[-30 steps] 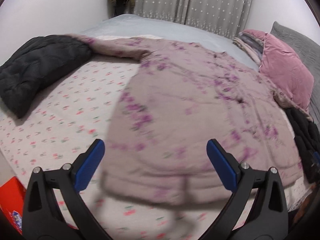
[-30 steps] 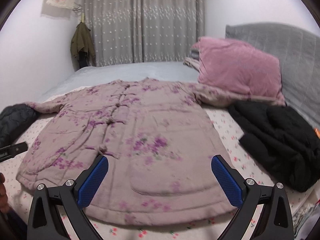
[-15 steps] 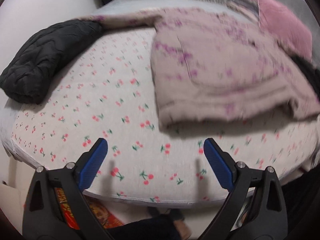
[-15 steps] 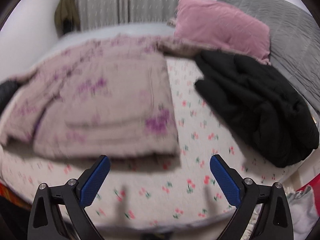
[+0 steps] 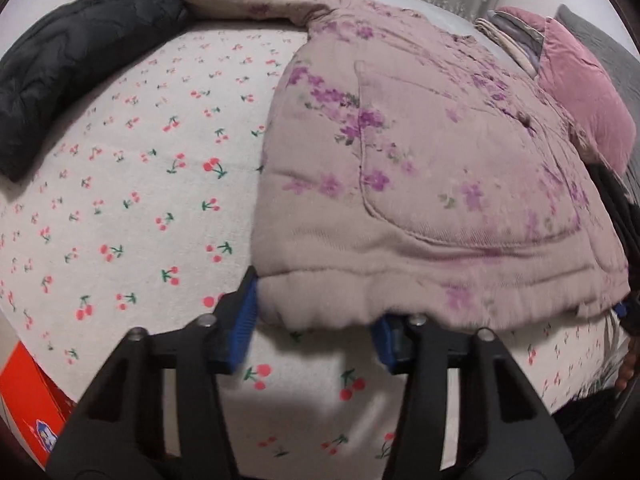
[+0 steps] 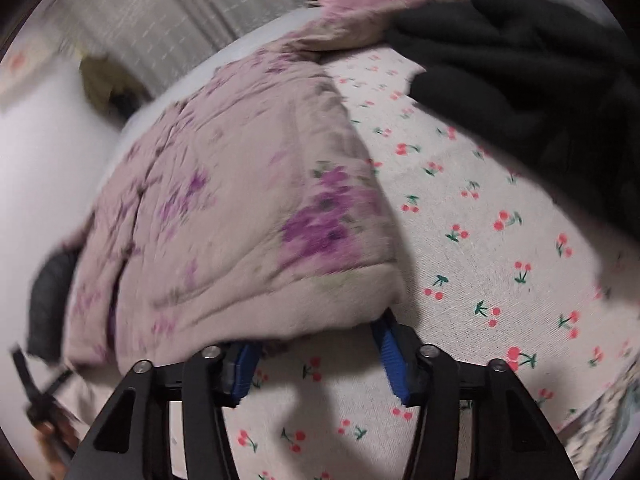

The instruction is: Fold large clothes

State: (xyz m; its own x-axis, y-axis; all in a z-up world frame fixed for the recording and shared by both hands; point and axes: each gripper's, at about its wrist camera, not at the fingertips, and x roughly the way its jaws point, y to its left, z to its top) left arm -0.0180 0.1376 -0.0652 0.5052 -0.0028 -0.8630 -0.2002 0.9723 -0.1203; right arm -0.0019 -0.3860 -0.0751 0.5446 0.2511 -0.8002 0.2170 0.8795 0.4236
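Note:
A padded mauve jacket with purple flowers (image 5: pixel 420 184) lies spread on a cherry-print bedsheet (image 5: pixel 152 184). My left gripper (image 5: pixel 314 322) is at its near left hem corner, with the thick hem sitting between the half-closed blue pads. In the right wrist view the same jacket (image 6: pixel 240 216) fills the left half. My right gripper (image 6: pixel 316 350) is at its near right hem corner, with the hem edge between the narrowed pads. Whether either pair of pads squeezes the cloth is hidden by the hem.
A black quilted garment (image 5: pixel 68 68) lies at the sheet's far left. A black jacket (image 6: pixel 532 76) lies at the right, and a pink pillow (image 5: pixel 580 92) by the grey headboard. An orange box (image 5: pixel 28 400) stands below the bed edge. The mattress's near edge is just under both grippers.
Both grippers dropped toward the bed and moved forward to the jacket's near hem corners. Their jaws narrowed from wide open to half-closed around the hem.

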